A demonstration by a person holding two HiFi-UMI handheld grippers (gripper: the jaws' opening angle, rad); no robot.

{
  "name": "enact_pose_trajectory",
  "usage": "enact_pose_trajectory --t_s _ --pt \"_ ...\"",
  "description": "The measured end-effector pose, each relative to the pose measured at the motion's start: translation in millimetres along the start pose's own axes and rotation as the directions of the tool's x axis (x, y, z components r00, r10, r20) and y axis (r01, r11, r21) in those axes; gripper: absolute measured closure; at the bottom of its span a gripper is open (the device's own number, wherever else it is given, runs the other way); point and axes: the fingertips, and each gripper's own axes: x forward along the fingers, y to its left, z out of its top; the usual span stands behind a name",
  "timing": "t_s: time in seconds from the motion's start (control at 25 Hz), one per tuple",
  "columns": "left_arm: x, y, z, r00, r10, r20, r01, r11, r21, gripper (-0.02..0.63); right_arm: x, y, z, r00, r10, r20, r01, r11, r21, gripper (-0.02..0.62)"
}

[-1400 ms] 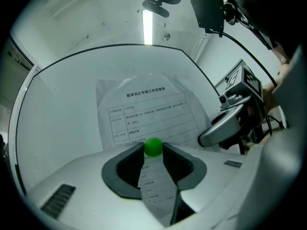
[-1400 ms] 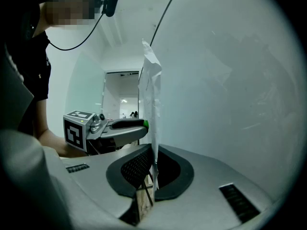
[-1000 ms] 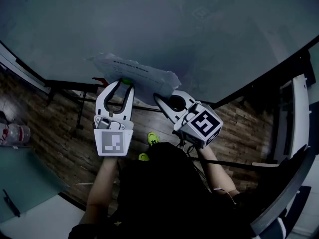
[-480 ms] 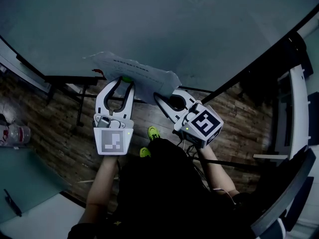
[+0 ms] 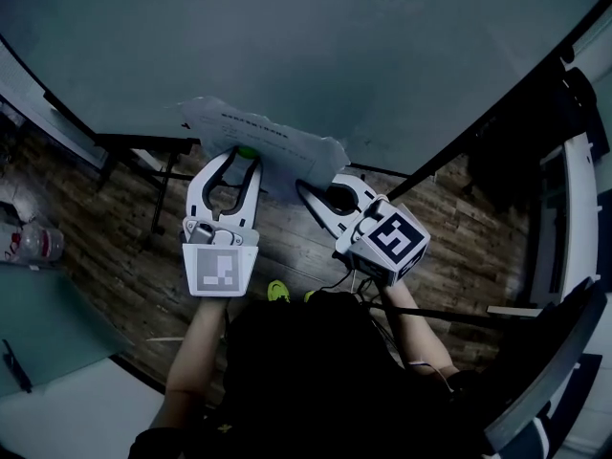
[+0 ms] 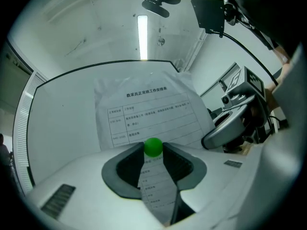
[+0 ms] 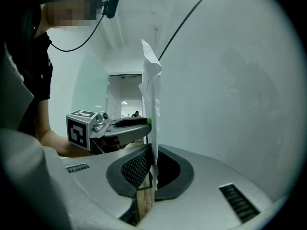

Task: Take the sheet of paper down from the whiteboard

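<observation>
The printed sheet of paper hangs free in front of the whiteboard, held by its lower right edge. My right gripper is shut on that edge; in the right gripper view the paper stands edge-on between the closed jaws of the right gripper. My left gripper is shut on a small green round magnet at its tips. In the left gripper view the magnet sits pinched in front of the paper, and the paper's lower part runs between the jaws.
The whiteboard's dark stand legs cross the wooden floor below the board. A water bottle lies at the far left beside a pale tabletop. White furniture stands at the right. The person's bright shoes show under the grippers.
Both grippers keep their grips while the scene shifts: the board's lower edge and stand slide right and down in view, and the shoes have stepped back towards the body.
</observation>
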Motion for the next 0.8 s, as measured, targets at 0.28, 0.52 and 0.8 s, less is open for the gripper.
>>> enact_pose_trajectory --t_s 0.28,0.52,0.8 --pt "-2.6 -8.9 3.7 0.998 0.046 -0.030 -0.046 0.999 0.001 0.468 -11.8 -1.8 -1.5 0.998 0.054 -0.014 -0.054 0.999 0.006 0.580" --pt "-2.7 -11.1 2.6 0.998 0.054 -0.034 -0.054 0.998 -0.010 0.468 -12.9 -3.4 -4.5 0.997 0.070 -0.030 -0.070 0.998 0.001 0.580" --pt "-3.2 -11.6 0.9 0.997 0.067 -0.042 -0.068 0.997 -0.029 0.468 -13.5 -1.5 -7.3 0.996 0.083 -0.043 -0.082 0.996 0.015 0.580"
